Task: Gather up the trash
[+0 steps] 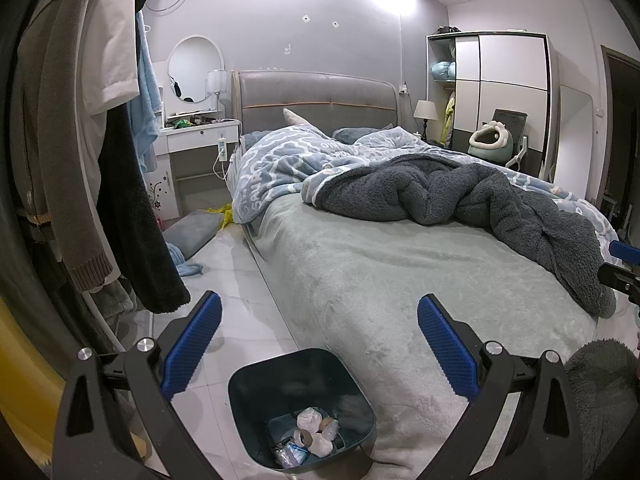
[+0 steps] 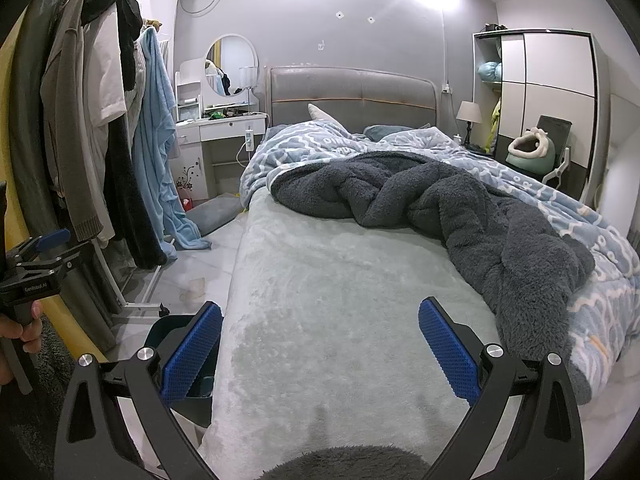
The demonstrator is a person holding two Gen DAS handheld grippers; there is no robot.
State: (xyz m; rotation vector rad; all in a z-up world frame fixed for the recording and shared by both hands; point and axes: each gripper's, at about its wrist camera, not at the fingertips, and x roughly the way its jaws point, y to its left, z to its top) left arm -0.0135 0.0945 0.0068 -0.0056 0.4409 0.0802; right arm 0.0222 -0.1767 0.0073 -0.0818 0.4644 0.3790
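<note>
I had both tools spread wide and empty: the left hand-held gripper [image 1: 319,344] hung over the dark teal square plastic waste bin [image 1: 244,384], which stood on the pale tiled floor [image 1: 240,312] tight against the near left corner of the bed with the grey-green plush cover [image 1: 360,272]. The right hand-held gripper [image 2: 320,346] hovered above that cover near the foot edge, nothing between its blue pads.

My worry was the bin. It sat so close to the bed's corner that a careless sweep of the left tool could have knocked it over and spilled the white crumpled tissues and small tape rolls [image 1: 314,428] already inside. I also judged that any scrap dropped from this height might have missed the opening and landed on the floor, or that trash could have stayed hidden in the folds of the dark grey fleece blanket [image 2: 460,208].

Only the left wrist view looked down into the bin and showed its contents; from the right wrist I saw merely a bit of its rim behind the left pad. The right view alone showed a hand [image 2: 20,332] gripping the other tool's handle, and a pale crumpled scrap on the floor [image 2: 194,286] beside the clothes rack [image 2: 132,276], possibly trash.
</note>
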